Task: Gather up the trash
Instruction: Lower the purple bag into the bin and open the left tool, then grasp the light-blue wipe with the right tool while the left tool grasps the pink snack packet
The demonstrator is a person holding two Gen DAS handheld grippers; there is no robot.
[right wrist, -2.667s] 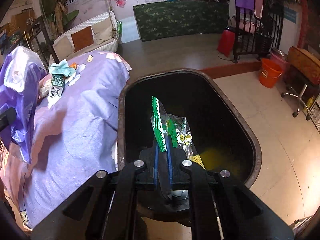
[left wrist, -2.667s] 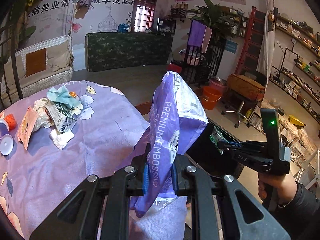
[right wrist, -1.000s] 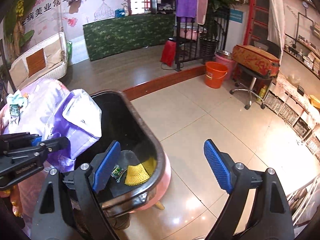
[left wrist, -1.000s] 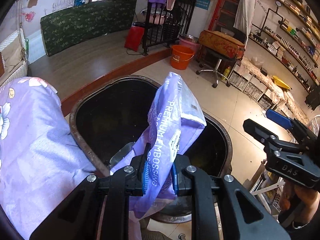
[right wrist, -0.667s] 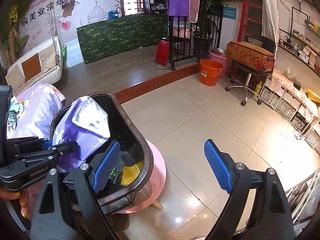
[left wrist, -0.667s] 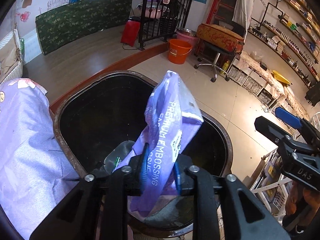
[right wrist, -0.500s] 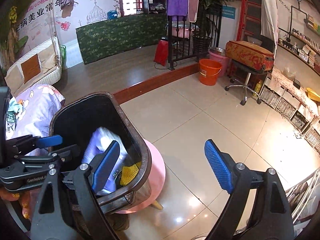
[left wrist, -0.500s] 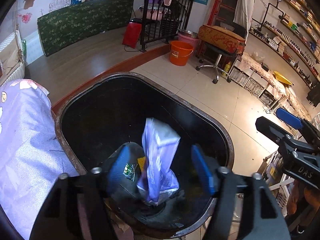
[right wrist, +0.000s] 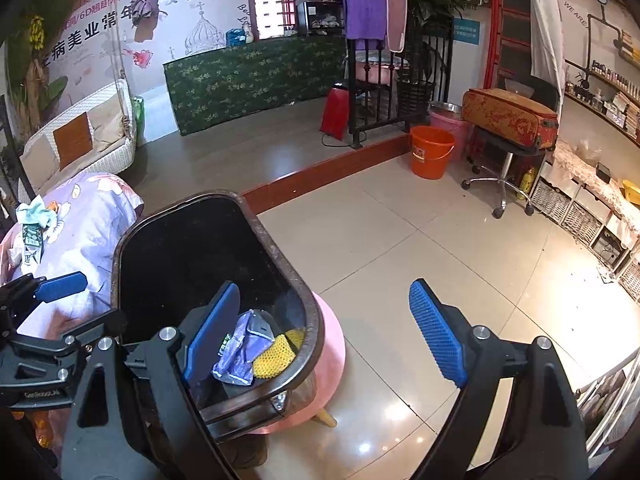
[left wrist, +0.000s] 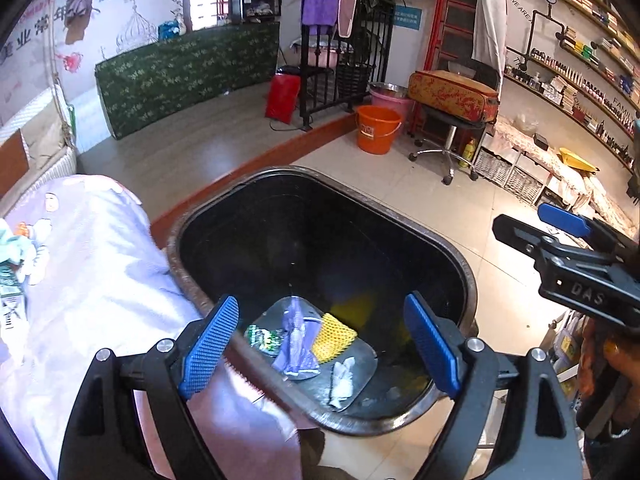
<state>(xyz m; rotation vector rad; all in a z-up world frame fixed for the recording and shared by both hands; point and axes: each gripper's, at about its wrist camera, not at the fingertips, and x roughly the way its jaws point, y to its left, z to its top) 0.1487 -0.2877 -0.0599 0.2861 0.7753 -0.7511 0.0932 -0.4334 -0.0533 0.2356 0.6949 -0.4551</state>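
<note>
Left claw [left wrist: 320, 340] opening above bin [left wrist: 460, 264], nothing between pads; purple wrapper [left wrist: 296, 344] lies inside. Right claw [right wrist: 324, 336] spread wide, empty.

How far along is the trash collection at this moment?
Done: the purple packet, green wrapper and yellow net lie in the black bin. In hand: nothing; the left tongs are opening empty, the right tongs are open. Left: litter on the purple-clothed table.
</note>
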